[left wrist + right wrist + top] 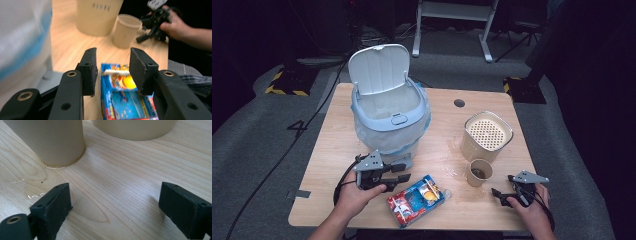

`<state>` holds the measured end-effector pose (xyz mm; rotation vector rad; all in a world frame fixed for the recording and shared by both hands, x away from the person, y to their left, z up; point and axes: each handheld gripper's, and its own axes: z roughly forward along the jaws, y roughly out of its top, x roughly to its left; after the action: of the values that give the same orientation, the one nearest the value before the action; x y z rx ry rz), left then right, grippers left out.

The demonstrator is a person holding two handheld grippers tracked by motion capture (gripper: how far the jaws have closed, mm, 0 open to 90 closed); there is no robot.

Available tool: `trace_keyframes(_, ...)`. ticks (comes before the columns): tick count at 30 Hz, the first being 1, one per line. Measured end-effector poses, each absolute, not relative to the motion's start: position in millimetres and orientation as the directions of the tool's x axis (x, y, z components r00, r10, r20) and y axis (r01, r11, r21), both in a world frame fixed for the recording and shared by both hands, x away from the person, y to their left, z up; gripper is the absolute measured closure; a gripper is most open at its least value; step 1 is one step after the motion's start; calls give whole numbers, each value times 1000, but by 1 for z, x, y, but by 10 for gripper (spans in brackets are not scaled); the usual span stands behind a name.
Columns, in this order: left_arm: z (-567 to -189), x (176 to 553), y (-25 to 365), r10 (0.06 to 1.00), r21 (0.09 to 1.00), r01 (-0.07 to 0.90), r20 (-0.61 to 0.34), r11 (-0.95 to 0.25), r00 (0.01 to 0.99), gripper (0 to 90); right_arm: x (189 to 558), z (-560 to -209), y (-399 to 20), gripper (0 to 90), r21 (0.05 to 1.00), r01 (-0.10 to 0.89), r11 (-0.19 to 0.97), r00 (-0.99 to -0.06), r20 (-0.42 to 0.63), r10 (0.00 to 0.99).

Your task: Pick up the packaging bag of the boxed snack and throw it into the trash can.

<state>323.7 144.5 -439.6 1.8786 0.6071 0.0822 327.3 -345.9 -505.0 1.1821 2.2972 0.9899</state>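
On cream container [98, 16]: faint dark lettering, unreadable; blue packet [125, 100] below.

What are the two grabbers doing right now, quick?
Left gripper: open, jaws on either side of the blue snack packet, not pressing on it.
Right gripper: open, holding nothing, near the paper cup.

Bare tabletop [337, 200] lies open left of the snack packet [418, 199]; the bin [389, 117] blocks behind.
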Motion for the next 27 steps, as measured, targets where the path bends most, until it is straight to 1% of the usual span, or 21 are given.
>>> trace_keyframes(5, -460, 325, 137, 456, 858, 411, -246, -307, 855, 579, 327, -505, -346, 108, 730, 554, 401, -578, -9, 816)
trace_keyframes(7, -462, 325, 136, 457, 853, 418, -250, -313, 854, 579, 327, -505, -346, 108, 730, 554, 400, -578, -9, 816)
trace_keyframes(11, -471, 326, 132, 456, 820, 444, -260, -361, 851, 577, 327, -505, -346, 108, 730, 554, 400, -578, -9, 816)
trace_keyframes(12, -471, 326, 132, 456, 820, 444, -260, -361, 851, 574, 327, -505, -346, 108, 730, 554, 400, -578, -9, 816)
trace_keyframes(13, -476, 326, 130, 449, 810, 460, -281, -363, 848, 574, 327, -505, -346, 108, 730, 553, 400, -578, -9, 816)
trace_keyframes(22, -488, 330, 127, 469, 769, 495, -290, -405, 834, 587, 327, -505, -346, 108, 730, 554, 400, -578, -9, 816)
trace_keyframes(24, -489, 331, 126, 466, 758, 501, -295, -417, 834, 602, 327, -505, -346, 108, 730, 554, 400, -578, -9, 816)
trace_keyframes(25, -490, 331, 126, 463, 757, 504, -300, -416, 834, 634, 327, -505, -346, 108, 730, 554, 400, -578, -9, 816)
trace_keyframes(27, -491, 331, 125, 462, 745, 514, -310, -426, 831, 651, 327, -505, -346, 108, 730, 554, 400, -578, -9, 816)
